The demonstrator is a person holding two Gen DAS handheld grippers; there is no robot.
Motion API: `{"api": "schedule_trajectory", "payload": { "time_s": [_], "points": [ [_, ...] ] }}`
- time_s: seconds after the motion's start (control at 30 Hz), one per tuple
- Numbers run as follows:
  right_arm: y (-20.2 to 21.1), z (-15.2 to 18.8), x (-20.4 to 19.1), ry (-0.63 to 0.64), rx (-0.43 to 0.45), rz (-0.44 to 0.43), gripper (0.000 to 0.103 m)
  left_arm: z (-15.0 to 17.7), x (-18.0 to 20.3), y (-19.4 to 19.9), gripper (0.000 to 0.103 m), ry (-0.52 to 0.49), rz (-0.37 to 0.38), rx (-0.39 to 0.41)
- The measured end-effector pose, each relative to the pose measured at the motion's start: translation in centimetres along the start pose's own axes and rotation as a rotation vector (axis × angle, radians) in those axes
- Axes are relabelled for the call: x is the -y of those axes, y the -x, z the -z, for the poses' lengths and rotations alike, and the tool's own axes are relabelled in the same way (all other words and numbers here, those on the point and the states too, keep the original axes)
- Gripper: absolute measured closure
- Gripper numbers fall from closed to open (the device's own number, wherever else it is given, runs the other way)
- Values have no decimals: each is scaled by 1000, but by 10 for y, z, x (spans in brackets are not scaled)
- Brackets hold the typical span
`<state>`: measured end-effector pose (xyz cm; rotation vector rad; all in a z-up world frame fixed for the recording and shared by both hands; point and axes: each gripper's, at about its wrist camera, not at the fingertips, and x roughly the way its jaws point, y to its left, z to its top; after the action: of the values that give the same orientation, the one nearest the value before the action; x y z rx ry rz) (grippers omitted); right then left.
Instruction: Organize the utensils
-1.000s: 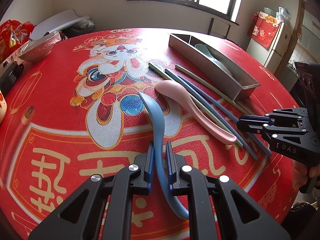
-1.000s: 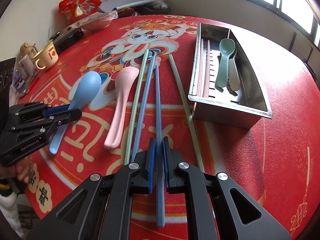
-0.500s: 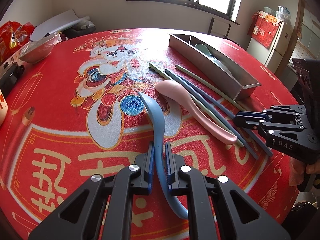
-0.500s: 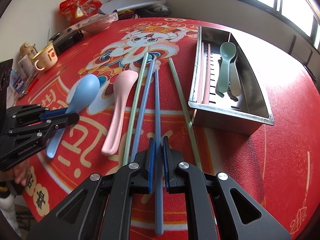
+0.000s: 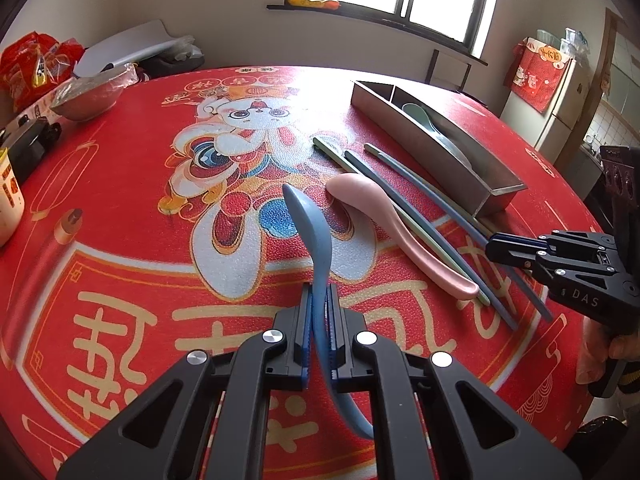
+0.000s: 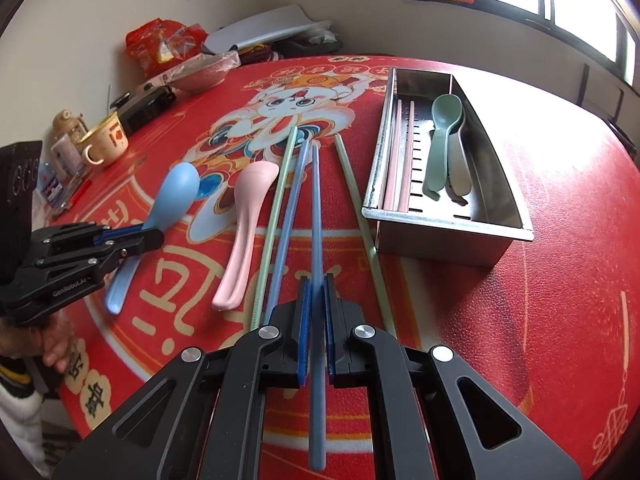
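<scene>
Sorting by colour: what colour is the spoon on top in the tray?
Green spoon, clearest in the right wrist view.

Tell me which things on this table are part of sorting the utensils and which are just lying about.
Part of the job: blue spoon, pink spoon, blue chopsticks, green chopsticks, metal utensil tray.

Lying about: mug, snack bag, covered bowl.
</scene>
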<state>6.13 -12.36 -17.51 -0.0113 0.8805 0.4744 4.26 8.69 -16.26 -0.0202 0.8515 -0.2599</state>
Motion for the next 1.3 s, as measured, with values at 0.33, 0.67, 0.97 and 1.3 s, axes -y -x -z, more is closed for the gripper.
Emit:
{"api": "schedule_trajectory", "payload": {
  "time_s": [0.33, 0.67, 0.97, 1.3],
  "points": [
    [28, -35, 13, -62, 102, -44, 97, -1, -3, -2, 96, 11, -9, -11],
    [-18, -104, 77, -292, 84, 43, 97, -1, -6, -5, 96, 25, 6, -25],
    [-63, -103, 88, -376, -15, 88, 97, -1, -8, -6, 96, 35, 17, -27],
    [-57, -101, 80, -354, 14, 36, 95, -1, -8, -6, 96, 36, 18, -27]
  ]
}}
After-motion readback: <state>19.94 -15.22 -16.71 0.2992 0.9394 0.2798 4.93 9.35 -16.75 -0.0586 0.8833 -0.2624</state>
